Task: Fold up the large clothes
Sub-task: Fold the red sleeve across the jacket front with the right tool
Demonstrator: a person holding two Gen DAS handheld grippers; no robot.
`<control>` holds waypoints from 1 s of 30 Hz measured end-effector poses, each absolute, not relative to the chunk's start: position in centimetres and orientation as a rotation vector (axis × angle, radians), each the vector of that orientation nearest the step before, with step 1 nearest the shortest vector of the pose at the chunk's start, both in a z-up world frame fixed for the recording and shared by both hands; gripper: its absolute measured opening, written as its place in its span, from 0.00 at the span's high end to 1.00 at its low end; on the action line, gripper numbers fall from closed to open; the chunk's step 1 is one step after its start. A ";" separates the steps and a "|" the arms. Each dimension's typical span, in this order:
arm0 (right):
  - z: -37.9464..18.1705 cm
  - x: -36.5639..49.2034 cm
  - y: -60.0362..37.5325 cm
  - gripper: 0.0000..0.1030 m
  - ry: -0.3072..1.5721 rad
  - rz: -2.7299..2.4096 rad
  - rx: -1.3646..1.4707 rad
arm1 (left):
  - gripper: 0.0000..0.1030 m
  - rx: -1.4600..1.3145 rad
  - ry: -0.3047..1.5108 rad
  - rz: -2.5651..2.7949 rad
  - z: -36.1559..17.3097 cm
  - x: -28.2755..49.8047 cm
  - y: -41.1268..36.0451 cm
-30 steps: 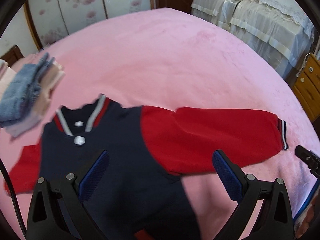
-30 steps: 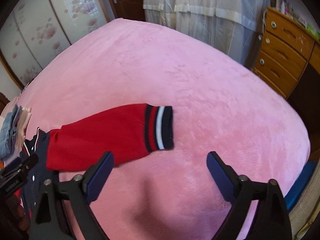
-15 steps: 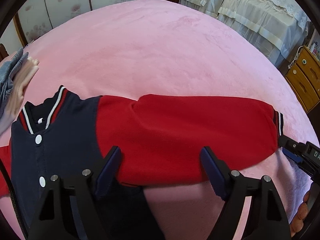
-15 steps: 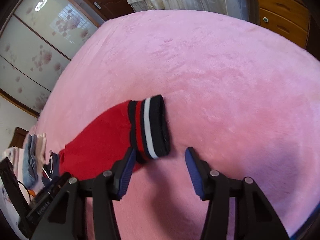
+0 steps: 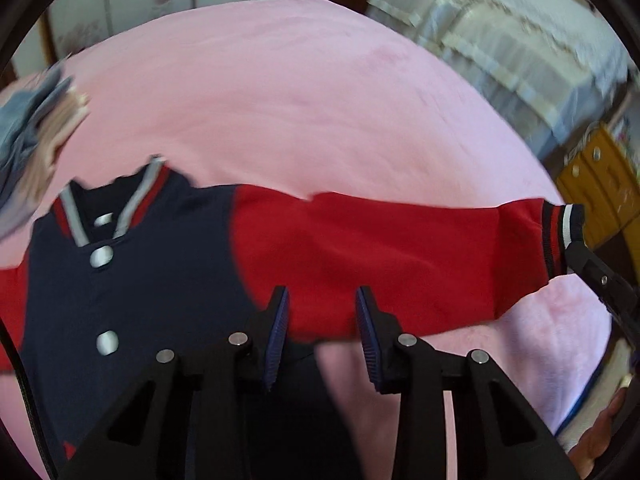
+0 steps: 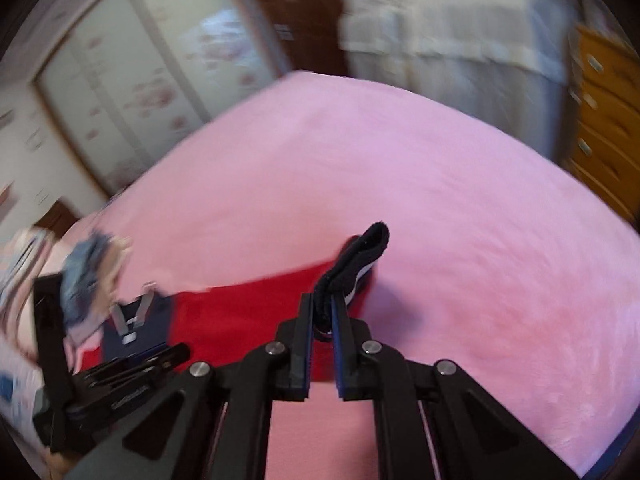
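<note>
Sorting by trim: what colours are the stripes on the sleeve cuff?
The cuff is navy with red and white stripes, clearest in the left wrist view.

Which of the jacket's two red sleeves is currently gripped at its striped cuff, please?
The long sleeve stretched out across the pink blanket: the right tongs are closing on its cuff. The other sleeve lies untouched beside the collar.
</note>
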State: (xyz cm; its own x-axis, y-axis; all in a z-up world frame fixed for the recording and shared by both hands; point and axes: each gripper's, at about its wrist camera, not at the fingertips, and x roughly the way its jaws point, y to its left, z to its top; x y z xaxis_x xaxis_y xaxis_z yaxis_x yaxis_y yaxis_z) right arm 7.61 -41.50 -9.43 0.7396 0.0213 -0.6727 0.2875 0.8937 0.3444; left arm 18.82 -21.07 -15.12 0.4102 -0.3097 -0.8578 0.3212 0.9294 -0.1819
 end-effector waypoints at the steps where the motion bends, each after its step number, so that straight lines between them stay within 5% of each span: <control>1: -8.6 7.9 -39.8 0.92 0.720 -0.107 0.422 | 0.68 -0.012 1.079 -0.399 -14.7 18.7 -19.8; 6: -7.3 10.0 -30.7 0.92 0.726 0.127 0.300 | 0.68 -0.153 1.104 -0.385 -14.2 18.5 -12.8; 12: -13.4 12.8 -22.7 0.90 0.898 0.256 0.222 | 0.68 -0.253 1.149 -0.390 -16.8 18.2 -8.3; 14: -15.2 13.1 -21.7 0.81 0.951 0.275 0.230 | 0.68 -0.279 1.165 -0.420 -17.6 18.0 -7.8; 16: -15.7 12.5 -21.7 0.59 0.971 0.268 0.256 | 0.68 -0.301 1.171 -0.465 -18.1 17.8 -8.0; 18: -15.2 11.6 -22.4 0.52 0.952 0.266 0.274 | 0.68 -0.319 1.174 -0.504 -18.6 18.2 -8.4; 30: -14.2 7.5 -27.9 0.52 0.927 0.231 0.360 | 0.68 -0.597 1.231 -0.660 -22.3 19.1 -9.2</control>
